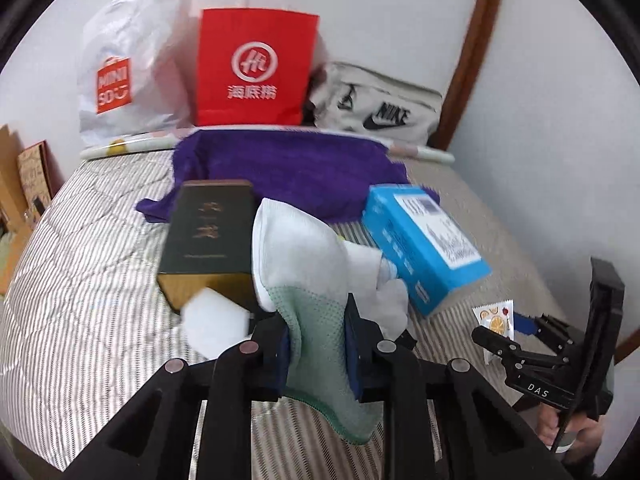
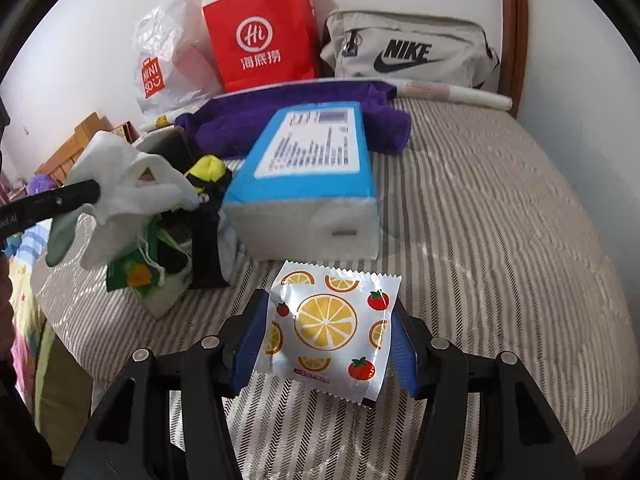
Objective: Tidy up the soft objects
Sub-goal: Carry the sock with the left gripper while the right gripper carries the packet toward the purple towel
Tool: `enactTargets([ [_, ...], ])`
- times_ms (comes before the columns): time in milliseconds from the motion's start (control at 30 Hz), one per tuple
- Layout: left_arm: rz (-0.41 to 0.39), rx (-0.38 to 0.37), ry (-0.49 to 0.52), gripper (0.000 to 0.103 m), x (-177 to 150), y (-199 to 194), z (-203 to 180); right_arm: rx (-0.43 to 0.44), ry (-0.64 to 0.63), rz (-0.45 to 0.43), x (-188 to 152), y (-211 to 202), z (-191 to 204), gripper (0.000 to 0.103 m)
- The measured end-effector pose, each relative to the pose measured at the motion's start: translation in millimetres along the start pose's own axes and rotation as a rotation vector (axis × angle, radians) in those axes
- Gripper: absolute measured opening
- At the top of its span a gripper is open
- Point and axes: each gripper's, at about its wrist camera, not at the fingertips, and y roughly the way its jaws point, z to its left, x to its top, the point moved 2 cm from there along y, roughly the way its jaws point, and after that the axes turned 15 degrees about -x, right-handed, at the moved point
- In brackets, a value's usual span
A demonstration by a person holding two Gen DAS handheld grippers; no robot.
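Observation:
My left gripper (image 1: 316, 332) is shut on a white and pale green sock (image 1: 308, 280) and holds it above the striped bed (image 1: 100, 260). The sock also shows in the right wrist view (image 2: 120, 184), hanging from the left gripper's fingers (image 2: 60, 200). My right gripper (image 2: 328, 332) is shut on a white packet printed with orange slices and tomatoes (image 2: 332, 324), just above the bed (image 2: 480, 240). That packet also shows in the left wrist view (image 1: 494, 316), at the right gripper's tip. A purple towel (image 1: 288, 168) lies further back.
A blue tissue pack (image 2: 308, 176) and a dark green box (image 1: 208, 236) lie mid-bed. A red paper bag (image 1: 256, 68), a white Miniso bag (image 1: 128, 68) and a grey Nike pouch (image 2: 408, 52) stand against the wall. A yellow and black item (image 2: 208, 172) and green packet (image 2: 136, 272) lie left.

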Motion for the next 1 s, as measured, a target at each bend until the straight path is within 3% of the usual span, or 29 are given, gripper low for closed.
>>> enactTargets([
  [600,-0.132,-0.026,-0.035,0.021,43.3,-48.7,24.3,0.042,0.014,-0.037,53.1,-29.8,8.2,0.056],
  [1000,-0.121,-0.017,-0.059,0.021,71.5,-31.9,47.7,0.054,0.008,-0.040,94.5,-16.0,13.2,0.056],
])
